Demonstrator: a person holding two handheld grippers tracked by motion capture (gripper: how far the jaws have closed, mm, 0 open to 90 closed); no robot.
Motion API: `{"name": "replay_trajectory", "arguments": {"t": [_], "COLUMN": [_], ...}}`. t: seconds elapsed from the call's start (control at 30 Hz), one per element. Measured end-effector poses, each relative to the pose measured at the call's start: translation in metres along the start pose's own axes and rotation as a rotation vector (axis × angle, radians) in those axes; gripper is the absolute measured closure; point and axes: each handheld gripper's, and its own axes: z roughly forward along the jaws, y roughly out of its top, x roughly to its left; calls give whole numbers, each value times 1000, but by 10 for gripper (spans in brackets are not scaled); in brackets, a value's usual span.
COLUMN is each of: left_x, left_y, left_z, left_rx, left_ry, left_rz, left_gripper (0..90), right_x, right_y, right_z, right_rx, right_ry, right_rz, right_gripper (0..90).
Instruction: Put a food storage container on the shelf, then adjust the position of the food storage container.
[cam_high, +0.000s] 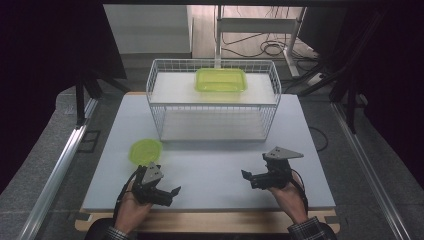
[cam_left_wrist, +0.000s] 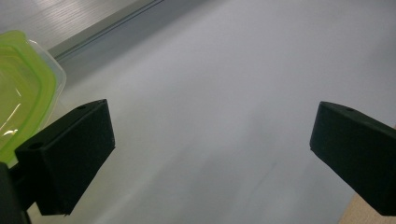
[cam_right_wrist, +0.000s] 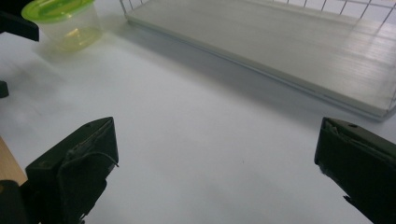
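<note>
Round tub, green lid on, stands on table front-left, well short of wire basket. Likely step: pick up tub. Best approach from side, jaws level, straddle clear wall below lid rim, close gently; thin plastic may flex.

Tub just beyond left gripper, touching nothing. Left gripper released, jaws wide, empty. Right gripper also released, empty, well apart from tub. Green tray rests on basket's upper shelf.

Pale grey table with wooden near edge. Grey floor both sides, metal rails along it. Dark curtains left and right. Far: white desk frame, tangled cables.
</note>
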Motion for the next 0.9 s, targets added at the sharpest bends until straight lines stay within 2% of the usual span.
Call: {"name": "replay_trajectory", "arguments": {"t": [0.33, 0.53, 0.63, 0.77, 0.8, 0.9], "left_x": [-2, -2, -2, -1, 0, 3], "left_y": [0, 0, 1, 3, 4, 8], "left_z": [1, 2, 2, 1, -1, -5], "left_rx": [15, 20, 26, 39, 23, 9], "left_ry": [5, 6, 4, 27, 22, 12], "left_rz": [27, 27, 6, -16, -36, -56], "left_gripper": [0, 0, 0, 0, 0, 19], "right_x": [3, 5, 4, 1, 0, -2], "right_y": [-20, -29, -30, -31, -31, -33], "right_z": [-1, 6, 7, 8, 8, 8], "right_rx": [34, 87, 89, 88, 87, 87], "right_ry": [-16, -20, -22, -24, -23, -19], "right_rz": [-12, -34, -37, -25, -17, -8], "right_gripper": [0, 0, 0, 0, 0, 0]}}
